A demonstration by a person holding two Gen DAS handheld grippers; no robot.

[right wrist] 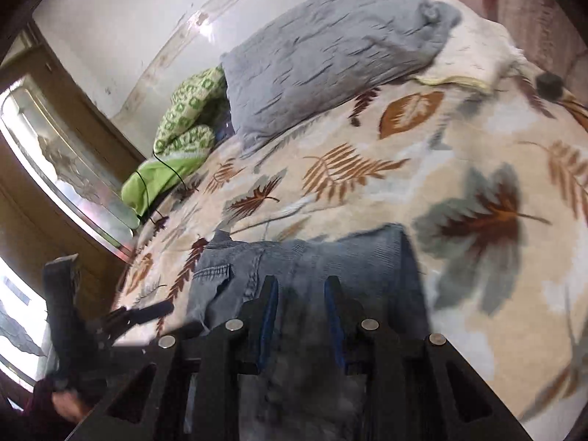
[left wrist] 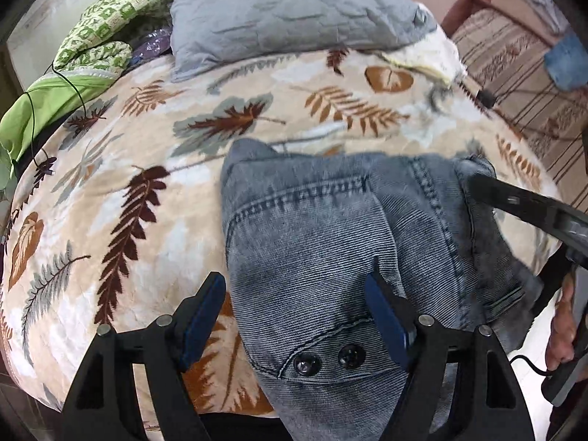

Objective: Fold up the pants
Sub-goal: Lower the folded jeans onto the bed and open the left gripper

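Faded blue jeans [left wrist: 330,250] lie bunched on the leaf-patterned blanket [left wrist: 128,183], waistband with two dark buttons toward me. My left gripper [left wrist: 296,294] is open, its fingers spread over the denim near the waistband. My right gripper [right wrist: 299,294] hovers over the jeans [right wrist: 312,257] with its blue-padded fingers a small gap apart and nothing between them. Its black arm also shows in the left wrist view [left wrist: 514,198], lying over the jeans' right edge. The left gripper shows in the right wrist view [right wrist: 139,312], blurred, at the jeans' left edge.
A grey pillow [left wrist: 286,7] and green patterned bedding [left wrist: 99,36] lie at the head of the bed. A thin black cable [left wrist: 70,84] crosses the green cloth. A striped sofa [left wrist: 514,55] stands at the right. A wooden wardrobe [right wrist: 55,147] is on the left.
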